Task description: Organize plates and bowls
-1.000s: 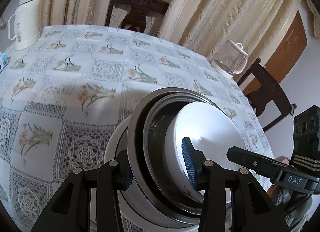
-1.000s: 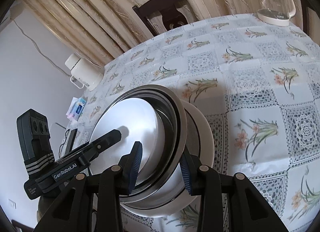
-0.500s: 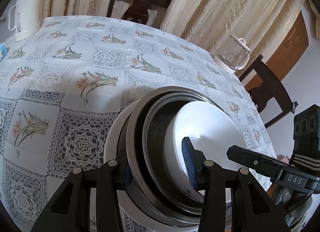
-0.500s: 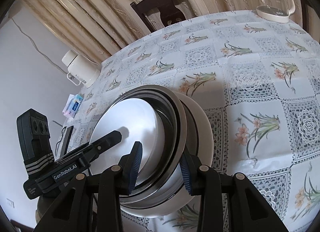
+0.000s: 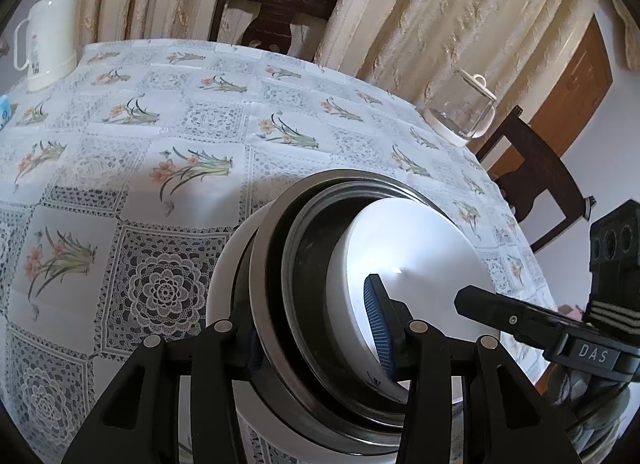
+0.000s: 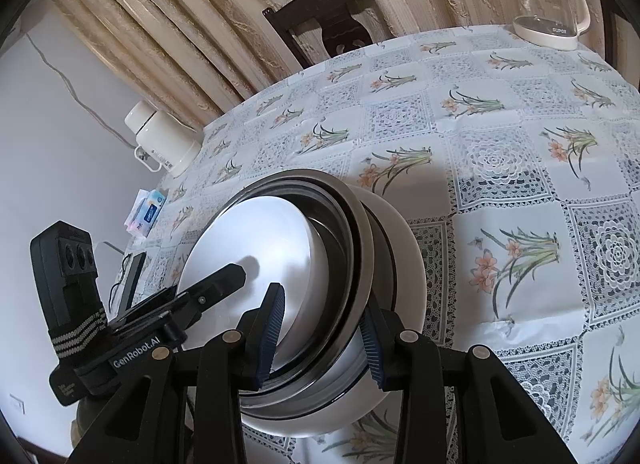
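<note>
Above the counter (image 5: pixel 120 184), covered by a floral-and-lace tablecloth (image 6: pixel 520 144), a nested stack of bowls (image 5: pixel 360 304) is gripped from two opposite sides. The stack comprises a white outer bowl (image 6: pixel 404 264), steel bowls (image 6: pixel 356 232) inside it, and a white inner bowl (image 5: pixel 416 256). The left gripper (image 5: pixel 316 332) has its fingers clamped across the stack's rim. The right gripper (image 6: pixel 320 336) is clamped likewise on the opposite rim. A white thermos (image 5: pixel 48 24) and a glass kettle (image 6: pixel 548 0) stand at the far edges.
</note>
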A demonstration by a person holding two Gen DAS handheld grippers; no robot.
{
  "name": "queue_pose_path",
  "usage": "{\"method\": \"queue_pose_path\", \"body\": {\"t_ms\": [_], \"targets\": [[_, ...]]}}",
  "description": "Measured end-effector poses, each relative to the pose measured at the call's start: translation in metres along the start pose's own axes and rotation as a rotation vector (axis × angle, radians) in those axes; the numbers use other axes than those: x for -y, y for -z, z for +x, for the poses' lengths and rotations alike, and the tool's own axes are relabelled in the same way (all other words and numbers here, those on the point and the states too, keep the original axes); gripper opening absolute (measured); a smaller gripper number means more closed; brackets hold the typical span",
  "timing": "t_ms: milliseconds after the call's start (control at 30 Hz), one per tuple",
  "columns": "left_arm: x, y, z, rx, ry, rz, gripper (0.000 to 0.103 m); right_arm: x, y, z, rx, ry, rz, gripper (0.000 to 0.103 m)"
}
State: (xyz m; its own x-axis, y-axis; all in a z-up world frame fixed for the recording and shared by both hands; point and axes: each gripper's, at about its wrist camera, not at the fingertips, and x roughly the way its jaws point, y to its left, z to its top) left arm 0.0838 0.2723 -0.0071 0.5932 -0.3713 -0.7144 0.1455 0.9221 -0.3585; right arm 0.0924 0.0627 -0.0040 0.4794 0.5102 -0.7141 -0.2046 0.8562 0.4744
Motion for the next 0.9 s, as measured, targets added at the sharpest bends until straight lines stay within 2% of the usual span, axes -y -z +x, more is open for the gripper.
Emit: {"method": "queue_pose_path", "body": {"t_ms": [300,467,900], "targets": [[0.005,0.003,-0.001,0.021,-0.035,0.043,0.049,-0.002,0.0,-0.002,0.013,0.008,-0.007,0.041],[0.01,0.003,-0.008,0.07,-0.097,0.097,0.052,-0.004,0.001,-0.002,0.022,0.018,-0.011,0.041],[0.013,0.004,-0.014,0.111,-0.134,0.146,0.054,-0.011,0.006,-0.005,0.064,0.063,-0.052,0.044]]}}
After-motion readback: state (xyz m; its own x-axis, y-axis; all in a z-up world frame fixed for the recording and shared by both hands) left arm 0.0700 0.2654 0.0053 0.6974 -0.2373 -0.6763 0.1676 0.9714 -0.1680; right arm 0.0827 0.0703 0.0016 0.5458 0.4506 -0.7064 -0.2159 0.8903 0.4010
